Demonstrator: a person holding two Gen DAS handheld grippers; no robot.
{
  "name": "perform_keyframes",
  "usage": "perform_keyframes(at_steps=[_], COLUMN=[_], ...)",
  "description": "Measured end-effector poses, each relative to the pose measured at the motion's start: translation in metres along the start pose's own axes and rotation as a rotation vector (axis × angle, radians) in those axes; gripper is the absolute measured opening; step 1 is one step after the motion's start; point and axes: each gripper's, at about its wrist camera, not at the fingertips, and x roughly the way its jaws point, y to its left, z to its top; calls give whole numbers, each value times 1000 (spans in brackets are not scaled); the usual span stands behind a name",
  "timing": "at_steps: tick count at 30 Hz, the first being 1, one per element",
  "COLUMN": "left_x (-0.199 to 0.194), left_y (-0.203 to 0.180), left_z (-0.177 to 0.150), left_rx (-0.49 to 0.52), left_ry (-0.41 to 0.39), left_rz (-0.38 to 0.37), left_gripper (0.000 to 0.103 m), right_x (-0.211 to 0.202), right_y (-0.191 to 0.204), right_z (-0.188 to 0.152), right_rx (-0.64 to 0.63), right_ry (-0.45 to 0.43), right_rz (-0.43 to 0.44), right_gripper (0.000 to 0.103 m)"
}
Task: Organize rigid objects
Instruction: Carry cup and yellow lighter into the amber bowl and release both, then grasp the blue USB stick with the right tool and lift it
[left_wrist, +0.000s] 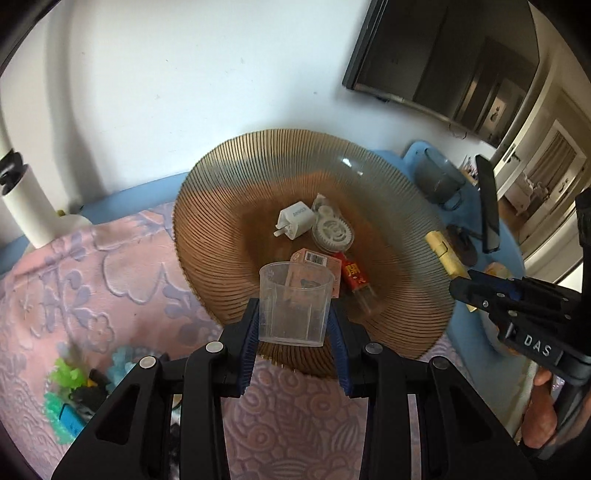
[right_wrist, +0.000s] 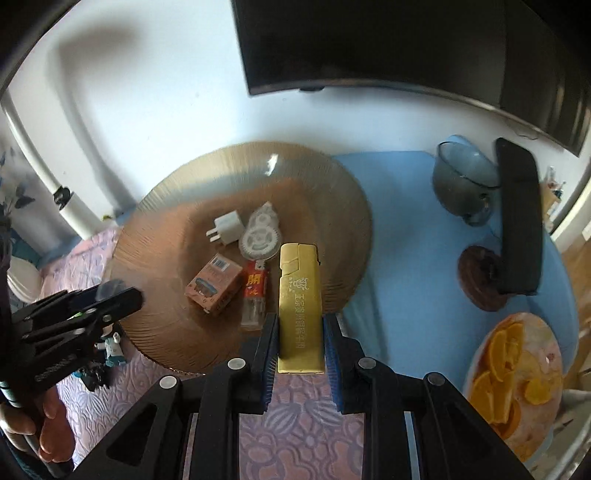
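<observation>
Orange-slice plate (right_wrist: 517, 387) cut off at the edge, toy clutter (left_wrist: 74, 387) blurred, partly hidden.

Blue table (right_wrist: 406, 236), pink embossed cloth (left_wrist: 110, 280), ribbed amber dish (right_wrist: 177, 332), grey bowl (right_wrist: 461, 184), orange-print plate (right_wrist: 546, 435)

I see a clear plastic measuring cup (left_wrist: 293, 302) upright at lower centre of the left view, and a gold rectangular bar (right_wrist: 299, 310) with embossed characters standing lengthwise at lower centre of the right view. Mid-frame sits the ribbed amber glass plate (right_wrist: 166, 206), carrying a white charger plug (right_wrist: 227, 226), a grey-white correction tape dispenser (right_wrist: 259, 236), a pinkish small box (right_wrist: 214, 286) and a red-labelled lighter (right_wrist: 255, 295), all close together.
</observation>
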Motion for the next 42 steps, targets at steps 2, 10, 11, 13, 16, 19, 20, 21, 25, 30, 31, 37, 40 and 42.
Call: perform_keyframes(at_steps=[2,10,11,13,16,19,20,21,25,30,31,37,40,42], left_x=[6,-23,-30,-50,-95,-140,-155,-169,-206,-202,-195,-147,-130,-127], left_y=[-2,12,17,26,40,55,60,65,85,118,127,163,166,167], left_z=[3,7,4,-3,-21,-42,-50,-57,-92,-147,-159,-206,-214,-211], left_rx=[11,-20,-32,-55,-85,-122,-136,-151,-209,-276,-295,-350,-330,-325], left_ry=[1,-73,-83,-97,-170,-242,-267,-286,-341,-313,-300,-233,-208,-195], left_rz=[11,-8,-12,-11,24,62,72,82,148,272,298,339,357,340], left_gripper=[32,55,55,55,55,55,55,55,70,72,72,72,72,72], right_x=[7,-3,-8,-17,-37,-62,-72,-80,-107,-85,-74,-4,9,15], right_y=[0,-10,-9,-4,12,35,46,54,96,136,141,165,170,172], right_z=[4,10,7,0,-12,-23,-26,-30,-53,-89,-96,-138,-150,-153], right_rx=[1,71,67,60,31,-24,-47,-65,-144,-180,-176,-211,-234,-253], right_ry=[9,-48,-59,-77,-107,-150,-166,-180,-232,-197,-182,-89,-90,-76], right_rz=[-28,-51,-54,-45,7,90,124,149,279,362,385,420,423,389], right_gripper=[23,25,25,25,25,25,25,25,25,25,25,25,26,26])
